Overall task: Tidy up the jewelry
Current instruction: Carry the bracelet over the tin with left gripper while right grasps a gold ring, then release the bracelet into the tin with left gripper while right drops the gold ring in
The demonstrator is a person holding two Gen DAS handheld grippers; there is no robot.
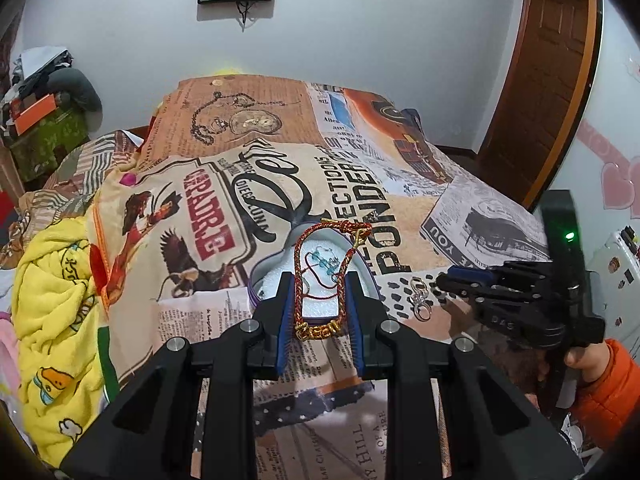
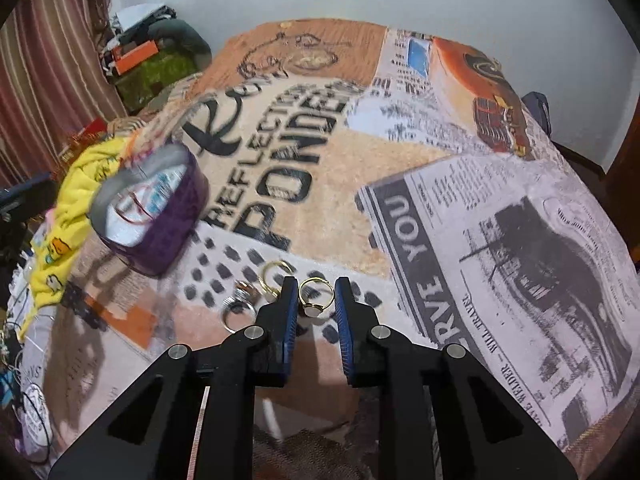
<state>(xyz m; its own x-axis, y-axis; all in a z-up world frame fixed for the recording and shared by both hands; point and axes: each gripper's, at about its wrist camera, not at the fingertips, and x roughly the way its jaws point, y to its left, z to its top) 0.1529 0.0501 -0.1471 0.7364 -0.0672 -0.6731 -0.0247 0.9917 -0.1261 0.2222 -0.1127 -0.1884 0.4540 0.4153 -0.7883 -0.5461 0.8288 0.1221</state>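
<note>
Nearest us in the left wrist view, our left tool (image 1: pixel 320 312) has its blue pads part-way apart with a red-and-gold braided bracelet (image 1: pixel 320 276) hanging between them. Whether the pads actually pinch the bracelet we cannot tell; its gold clasp sits low between the fingers and its loop rises over the open purple tin (image 1: pixel 256 280). Inside the tin, on white padding, lies a thin red cord with pale blue beads (image 1: pixel 326 262).

In the right wrist view, our right tool (image 2: pixel 316 300) is open, its fingers set either side of a gold ring (image 2: pixel 315 296) lying on the printed bedspread (image 2: pixel 400 152), not closed on it. Just left of it lie a second gold ring (image 2: pixel 276 274) and a silver ring (image 2: pixel 239 312). Farther left stands the tin, and beyond it a yellow blanket (image 2: pixel 88 176) is bunched at the bed's edge.
</note>
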